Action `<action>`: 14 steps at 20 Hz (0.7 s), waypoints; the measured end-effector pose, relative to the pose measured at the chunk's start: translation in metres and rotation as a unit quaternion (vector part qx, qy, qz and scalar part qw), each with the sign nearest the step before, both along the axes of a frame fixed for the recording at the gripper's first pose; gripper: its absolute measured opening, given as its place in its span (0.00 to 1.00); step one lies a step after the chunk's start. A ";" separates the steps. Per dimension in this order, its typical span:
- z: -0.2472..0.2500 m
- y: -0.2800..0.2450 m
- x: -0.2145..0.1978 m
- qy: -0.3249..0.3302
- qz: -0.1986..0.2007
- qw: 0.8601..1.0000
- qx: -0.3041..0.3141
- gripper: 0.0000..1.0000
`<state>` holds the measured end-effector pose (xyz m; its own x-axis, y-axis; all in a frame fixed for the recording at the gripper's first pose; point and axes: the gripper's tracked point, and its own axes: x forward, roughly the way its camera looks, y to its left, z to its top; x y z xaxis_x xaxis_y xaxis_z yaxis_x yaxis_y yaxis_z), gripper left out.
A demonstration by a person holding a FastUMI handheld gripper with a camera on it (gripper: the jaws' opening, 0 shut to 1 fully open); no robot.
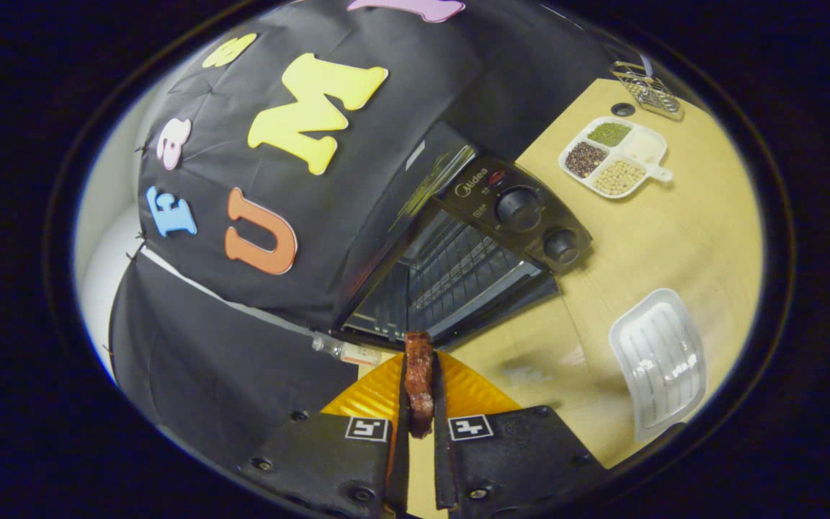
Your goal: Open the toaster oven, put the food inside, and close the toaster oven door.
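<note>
The gripper (419, 393) has both fingers pressed on a reddish-brown, rough strip of food (418, 380) at lower centre. Just ahead stands the black toaster oven (458, 245), door down, its wire rack bare. A small clear bottle (346, 351) lies left of the fingers. On the pale wooden table (645, 231), a ridged clear plastic tray (658, 360) sits lower right, a white divided dish of grains (614, 156) upper right.

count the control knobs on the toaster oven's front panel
2. The larger knob sits mid-panel on the toaster oven; the smaller knob is beside it, nearer the panel's end toward the clear tray.
</note>
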<state>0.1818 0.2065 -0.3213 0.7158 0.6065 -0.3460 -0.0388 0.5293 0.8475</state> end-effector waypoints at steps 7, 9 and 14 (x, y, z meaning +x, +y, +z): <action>-0.019 0.035 0.065 -0.008 -0.130 0.990 0.047 0.17; -0.029 0.036 0.080 -0.004 -0.168 0.985 0.044 0.17; -0.045 0.053 0.117 0.005 -0.211 0.977 0.041 0.17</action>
